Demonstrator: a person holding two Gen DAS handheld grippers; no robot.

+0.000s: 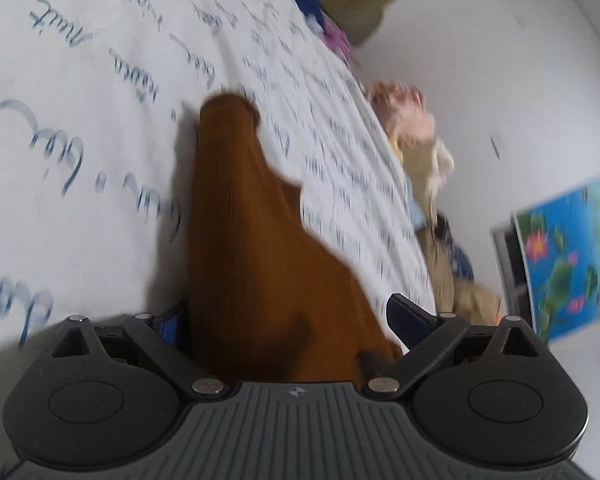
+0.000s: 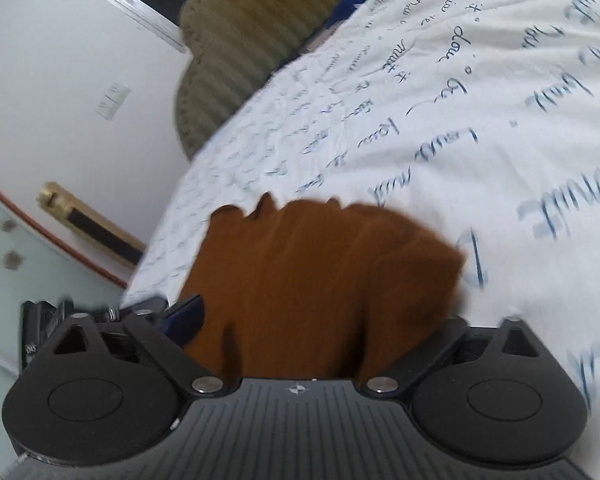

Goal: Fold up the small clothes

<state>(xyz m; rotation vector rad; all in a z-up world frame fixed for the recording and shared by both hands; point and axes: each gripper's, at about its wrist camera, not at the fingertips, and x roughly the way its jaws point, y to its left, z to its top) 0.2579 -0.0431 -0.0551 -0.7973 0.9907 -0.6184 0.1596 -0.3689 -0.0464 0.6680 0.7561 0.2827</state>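
Over the white script-printed bedsheet (image 1: 99, 100), a rust-brown ribbed garment (image 1: 251, 248) fills both my grippers: my left gripper (image 1: 287, 320) and right gripper (image 2: 320, 320) each have cloth bunched between their fingers, clamped on it.

Brown garment (image 1: 255, 248) bunched between the left gripper's (image 1: 287, 328) blue fingers (image 1: 408, 320), rising mid-frame over a script-printed white sheet (image 1: 99, 128).

Both wrist cams sit super close, looking forward over a rust-brown knit garment (image 1: 251, 248) (image 2: 324, 276) onto the same white script-printed bedsheet (image 1: 99, 100) (image 2: 480, 128).
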